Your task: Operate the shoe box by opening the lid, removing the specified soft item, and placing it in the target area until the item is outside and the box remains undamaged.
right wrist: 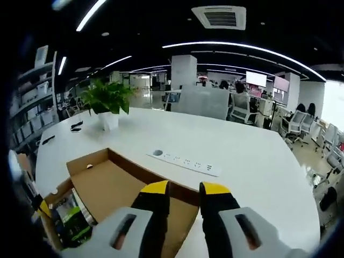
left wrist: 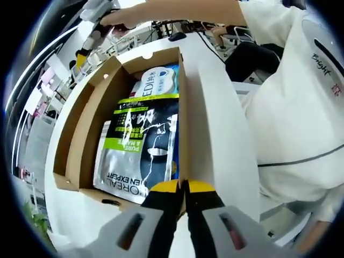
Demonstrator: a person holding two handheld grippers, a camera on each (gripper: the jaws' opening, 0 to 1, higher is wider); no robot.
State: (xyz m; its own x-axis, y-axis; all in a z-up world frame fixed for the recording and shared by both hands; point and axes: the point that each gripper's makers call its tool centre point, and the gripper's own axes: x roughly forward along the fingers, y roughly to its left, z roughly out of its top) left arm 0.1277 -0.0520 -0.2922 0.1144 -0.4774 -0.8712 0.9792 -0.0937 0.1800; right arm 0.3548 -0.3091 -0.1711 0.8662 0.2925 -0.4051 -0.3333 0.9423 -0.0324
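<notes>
Shoe box, centre frame: lid open, soft packets still inside. Left gripper clenched at the box's near wall; tearing risked. Right gripper jaws slightly parted, empty, above the lid.

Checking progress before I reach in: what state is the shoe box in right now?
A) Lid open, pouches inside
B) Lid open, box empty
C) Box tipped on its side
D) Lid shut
A: the shoe box stands open, with the silver pouch lying inside it.

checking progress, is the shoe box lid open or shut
Open: the lid is folded back from the box, and packets show inside.
</notes>
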